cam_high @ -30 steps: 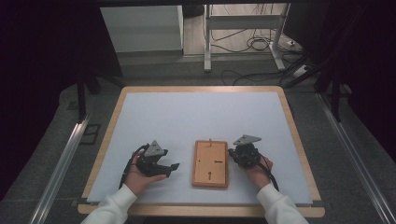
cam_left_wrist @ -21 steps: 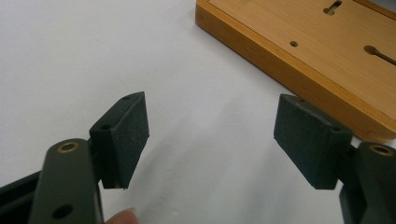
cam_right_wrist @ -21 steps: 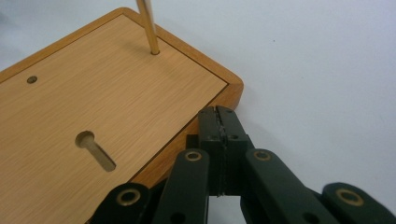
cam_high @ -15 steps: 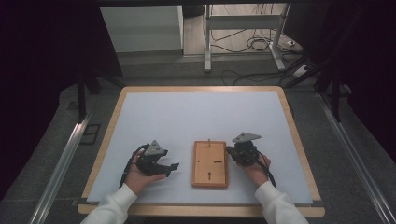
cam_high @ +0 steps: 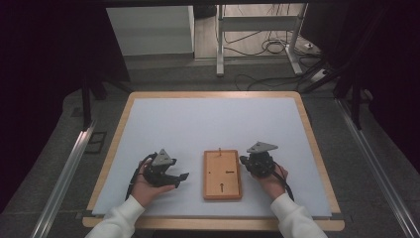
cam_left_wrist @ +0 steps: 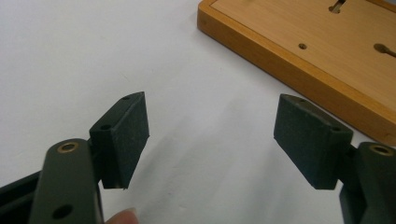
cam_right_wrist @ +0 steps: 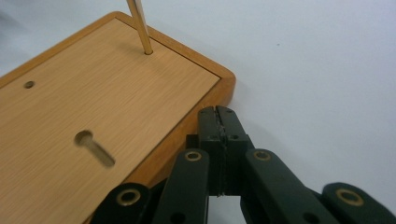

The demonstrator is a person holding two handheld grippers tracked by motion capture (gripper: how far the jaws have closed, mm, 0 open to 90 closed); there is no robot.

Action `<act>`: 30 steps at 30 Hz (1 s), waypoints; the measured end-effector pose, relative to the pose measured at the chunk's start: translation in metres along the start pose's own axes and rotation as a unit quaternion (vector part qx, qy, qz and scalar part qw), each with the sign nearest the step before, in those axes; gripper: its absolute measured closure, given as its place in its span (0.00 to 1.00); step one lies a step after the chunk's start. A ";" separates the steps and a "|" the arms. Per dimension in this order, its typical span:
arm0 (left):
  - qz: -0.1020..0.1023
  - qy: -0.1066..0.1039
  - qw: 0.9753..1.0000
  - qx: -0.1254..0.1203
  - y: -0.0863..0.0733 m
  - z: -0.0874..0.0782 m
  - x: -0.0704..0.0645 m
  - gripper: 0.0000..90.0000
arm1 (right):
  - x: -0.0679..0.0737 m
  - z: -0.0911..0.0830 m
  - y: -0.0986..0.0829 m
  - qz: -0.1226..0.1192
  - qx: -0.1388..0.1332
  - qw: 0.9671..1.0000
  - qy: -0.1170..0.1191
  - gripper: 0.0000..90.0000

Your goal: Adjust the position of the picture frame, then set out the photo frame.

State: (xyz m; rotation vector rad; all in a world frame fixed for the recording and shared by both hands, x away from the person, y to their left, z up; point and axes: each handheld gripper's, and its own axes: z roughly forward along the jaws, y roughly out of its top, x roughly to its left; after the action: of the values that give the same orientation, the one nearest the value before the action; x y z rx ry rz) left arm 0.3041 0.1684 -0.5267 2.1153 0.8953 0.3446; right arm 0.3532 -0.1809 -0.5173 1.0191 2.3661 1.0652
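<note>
Since a second ago the right gripper [cam_high: 246, 161] has edged in against the wooden board [cam_high: 222, 174] on the table [cam_high: 208, 119]; the left gripper [cam_high: 179, 178] hasn't budged. Left gripper view: jaws spread wide, empty, board close by. Right gripper view: jaws pressed together, empty, beside the board's rim; nudging it could tip the brass peg [cam_right_wrist: 139, 27].

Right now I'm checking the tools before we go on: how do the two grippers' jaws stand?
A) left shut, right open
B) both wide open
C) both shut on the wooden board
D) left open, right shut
D: the left gripper has its jaws spread wide over the white table, while the right gripper has its jaws pressed together beside the wooden board, holding nothing.
</note>
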 end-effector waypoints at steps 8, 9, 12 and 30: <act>0.001 0.000 1.000 0.000 0.000 -0.001 0.002 0.29 | -0.011 -0.048 -0.027 0.027 -0.023 0.999 0.005 1.00; 0.003 -0.001 1.000 0.000 0.001 0.000 0.002 0.29 | -0.013 -0.052 -0.029 0.029 -0.024 0.999 0.006 1.00; 0.004 0.000 1.000 0.001 0.001 0.000 0.002 0.29 | -0.015 -0.065 -0.041 0.034 -0.026 0.999 0.009 0.98; 0.008 0.000 1.000 -0.001 0.005 0.004 0.002 0.29 | -0.012 -0.095 -0.063 0.052 -0.052 0.997 -0.010 0.37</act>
State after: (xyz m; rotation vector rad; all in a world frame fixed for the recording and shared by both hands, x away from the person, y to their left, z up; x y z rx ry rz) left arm 0.3101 0.1652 -0.5259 2.1219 0.8789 0.3530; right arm 0.2783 -0.2656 -0.5023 1.1191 2.2371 1.1977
